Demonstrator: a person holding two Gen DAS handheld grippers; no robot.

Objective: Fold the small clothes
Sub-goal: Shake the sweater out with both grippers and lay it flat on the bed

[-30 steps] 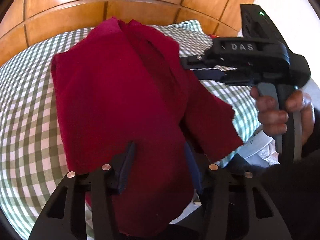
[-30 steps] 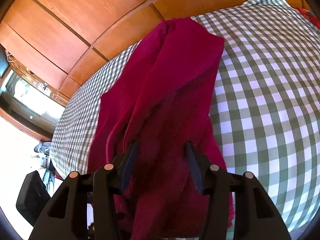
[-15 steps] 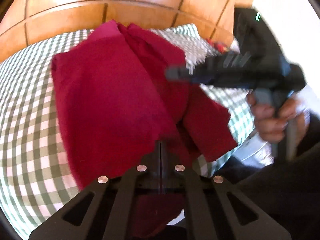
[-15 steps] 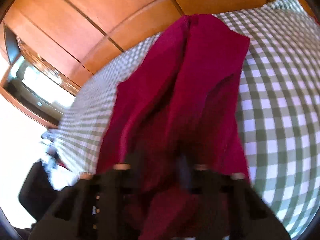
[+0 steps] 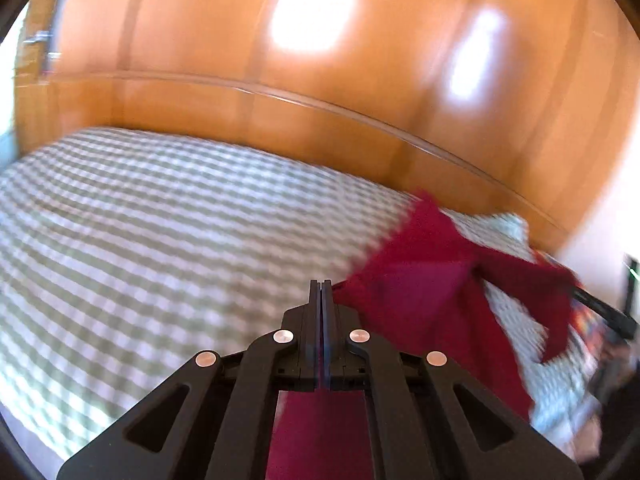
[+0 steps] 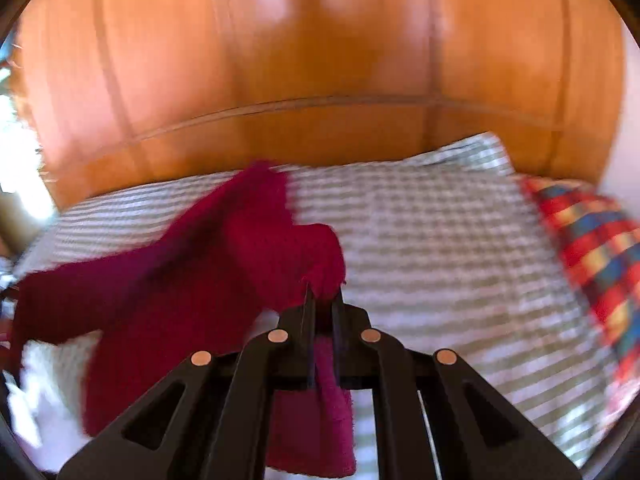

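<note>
A dark red garment (image 5: 424,292) hangs lifted above the green-and-white checked bed (image 5: 160,240), stretched between both grippers. My left gripper (image 5: 321,286) is shut on one edge of it, with cloth hanging under the jaws. My right gripper (image 6: 322,300) is shut on the other edge of the garment (image 6: 192,280), which trails off to the left in the right wrist view. Both views are motion-blurred.
A wooden headboard wall (image 5: 320,80) stands behind the bed. A checked pillow (image 6: 460,164) lies at the far right, and a red, blue and yellow plaid cloth (image 6: 592,240) lies at the bed's right edge.
Both grippers closed on the red garment and lifted it off the bed. The views swung up toward the headboard, and the garment now hangs spread between the grippers.
</note>
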